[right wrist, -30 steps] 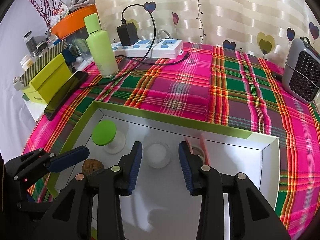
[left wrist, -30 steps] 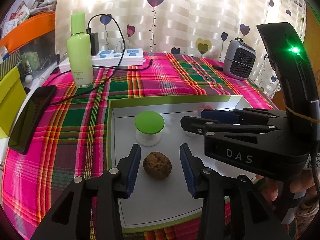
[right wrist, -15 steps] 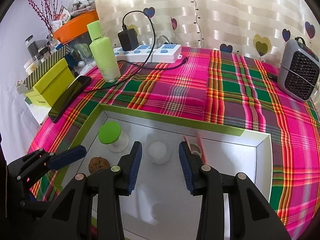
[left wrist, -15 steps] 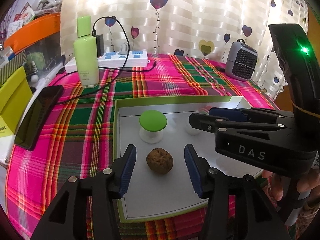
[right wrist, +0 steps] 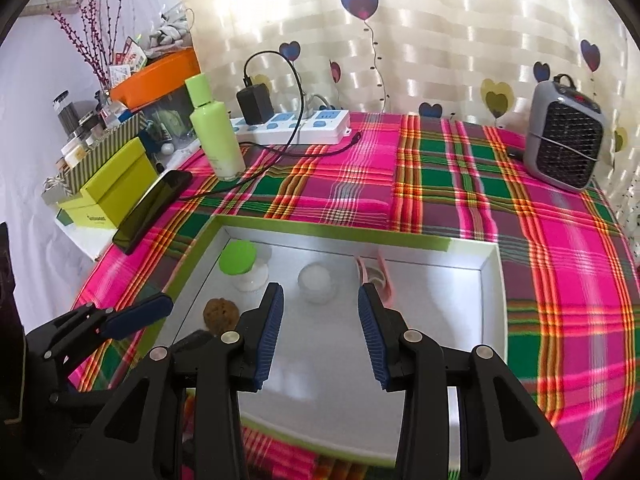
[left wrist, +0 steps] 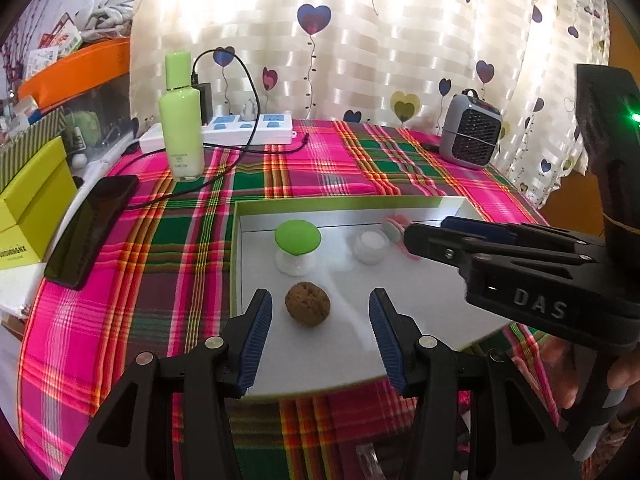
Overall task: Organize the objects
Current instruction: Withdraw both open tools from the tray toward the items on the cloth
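Inside the white tray (left wrist: 256, 364), the walnut (left wrist: 307, 303) is lying at 7 o'clock, untouched. The left gripper (left wrist: 320, 328) and right gripper (right wrist: 320, 332) are hanging above, jaws apart and gripping nothing.

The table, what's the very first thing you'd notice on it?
Probably the loud pink-and-green plaid tablecloth covering the whole table. In its middle sits a shallow white tray with a green rim, holding a green-lidded jar, a brown walnut and a small white pot. At the back left stands a tall lime-green bottle.
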A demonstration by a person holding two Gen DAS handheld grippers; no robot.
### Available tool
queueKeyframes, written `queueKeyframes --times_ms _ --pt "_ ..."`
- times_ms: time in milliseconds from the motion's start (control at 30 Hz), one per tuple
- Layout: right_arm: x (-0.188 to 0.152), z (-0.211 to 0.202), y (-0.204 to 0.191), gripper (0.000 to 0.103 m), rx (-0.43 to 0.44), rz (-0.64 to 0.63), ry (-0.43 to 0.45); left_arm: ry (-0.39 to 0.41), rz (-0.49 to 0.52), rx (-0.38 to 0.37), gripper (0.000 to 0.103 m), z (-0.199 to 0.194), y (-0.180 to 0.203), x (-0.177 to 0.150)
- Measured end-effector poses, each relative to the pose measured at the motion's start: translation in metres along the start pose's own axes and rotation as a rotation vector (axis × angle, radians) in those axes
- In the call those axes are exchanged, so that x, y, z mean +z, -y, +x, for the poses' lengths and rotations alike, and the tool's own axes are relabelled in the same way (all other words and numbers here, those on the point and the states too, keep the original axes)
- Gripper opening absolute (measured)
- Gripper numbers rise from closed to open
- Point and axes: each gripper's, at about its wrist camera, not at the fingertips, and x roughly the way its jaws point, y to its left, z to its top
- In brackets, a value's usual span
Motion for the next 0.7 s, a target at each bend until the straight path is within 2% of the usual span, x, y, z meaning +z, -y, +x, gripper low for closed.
queueKeyframes --times_ms 233,700 --pt "-0.013 -0.024 -0.007 0.04 -0.015 -0.018 0.031 0.007 -0.004 -0.001 0.05 -0.014 0.003 -0.009" --pt "-0.052 -0.061 0.0 0.04 -0.052 0.01 0.067 0.026 -0.009 -0.066 0.05 -0.04 0.0 -0.032"
